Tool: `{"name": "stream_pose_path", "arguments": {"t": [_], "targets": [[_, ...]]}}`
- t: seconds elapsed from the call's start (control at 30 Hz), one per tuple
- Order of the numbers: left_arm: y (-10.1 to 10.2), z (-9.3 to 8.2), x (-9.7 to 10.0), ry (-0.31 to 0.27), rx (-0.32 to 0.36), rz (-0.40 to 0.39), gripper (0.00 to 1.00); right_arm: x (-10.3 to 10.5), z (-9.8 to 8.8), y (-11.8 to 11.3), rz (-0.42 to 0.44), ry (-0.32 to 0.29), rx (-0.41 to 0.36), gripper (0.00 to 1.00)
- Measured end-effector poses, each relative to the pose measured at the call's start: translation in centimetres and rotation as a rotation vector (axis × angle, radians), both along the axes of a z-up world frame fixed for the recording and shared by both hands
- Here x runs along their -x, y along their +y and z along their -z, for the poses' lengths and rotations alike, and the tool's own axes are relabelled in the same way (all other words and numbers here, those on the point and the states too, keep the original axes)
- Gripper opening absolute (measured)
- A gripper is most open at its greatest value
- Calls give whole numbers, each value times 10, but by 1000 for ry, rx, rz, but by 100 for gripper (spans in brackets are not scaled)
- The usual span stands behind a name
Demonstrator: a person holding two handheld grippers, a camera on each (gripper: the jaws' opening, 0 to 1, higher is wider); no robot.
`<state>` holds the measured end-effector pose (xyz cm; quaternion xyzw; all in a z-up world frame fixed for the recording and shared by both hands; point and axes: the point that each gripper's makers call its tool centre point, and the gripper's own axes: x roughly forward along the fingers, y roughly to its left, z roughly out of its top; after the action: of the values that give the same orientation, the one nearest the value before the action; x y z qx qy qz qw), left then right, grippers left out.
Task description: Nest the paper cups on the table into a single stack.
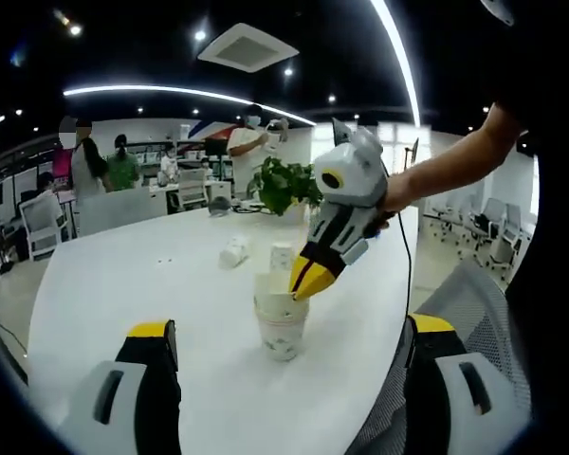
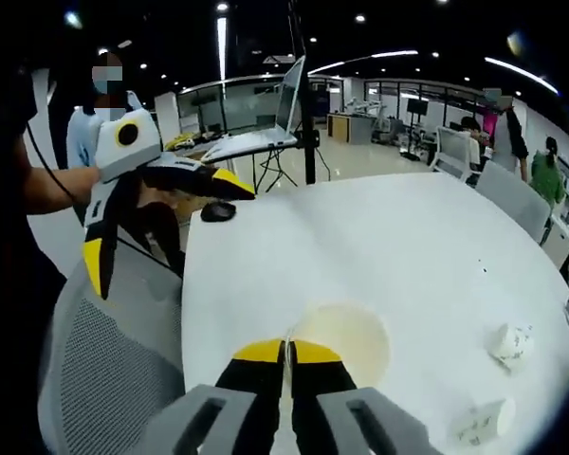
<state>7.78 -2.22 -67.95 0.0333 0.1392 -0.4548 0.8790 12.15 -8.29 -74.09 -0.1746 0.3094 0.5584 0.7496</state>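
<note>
Two loose white paper cups point(image 1: 234, 252) still lie beyond the short stack of nested white printed paper cups point(image 1: 282, 325) on the round white table point(image 1: 123, 284), one toppled on its side and a second, upright white cup point(image 1: 282, 256) just behind the stack. In the left gripper view the right gripper point(image 1: 308, 282), grey-bodied with yellow tips, comes down from the upper right with its jaws pressed together on the rim of the stack's top cup. The right gripper view looks straight down past its own closed jaws into that cup's cream interior, so the stack's long axis runs upright, roughly along the gripper's line of sight. There the two strays sit toward the lower right of the table, a printed tipped cup point(image 2: 512, 341) and another cup point(image 2: 481, 422) nearer the edge. The left gripper point(image 2: 166, 232) hangs spread wide and empty over the grey mesh chair point(image 2: 104, 370) beside the table, well apart from every cup. I judge the right hand nearer the strays, which lie across the stack from the left.
</note>
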Motion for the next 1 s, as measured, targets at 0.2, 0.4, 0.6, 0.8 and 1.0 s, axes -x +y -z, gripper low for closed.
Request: {"name": "stream_pose_path", "arguments": {"t": [0.2,0.4,0.6,0.8,1.0], "targets": [[1,3,2,7,-5,3,99,2,13,4,2,30,3,0],[1,3,2,9,-7,6,99,3,20,4,3,41,10,0],[0,2,2,9,-8,11,99,3,20,6,0,30,-1,0],[-3,0,3,7,-12,17,99,6,16,5,-12,9,-9,4],[-2,1,1,5,-13,21,99,2,2,0,2,-9,-35,6]]}}
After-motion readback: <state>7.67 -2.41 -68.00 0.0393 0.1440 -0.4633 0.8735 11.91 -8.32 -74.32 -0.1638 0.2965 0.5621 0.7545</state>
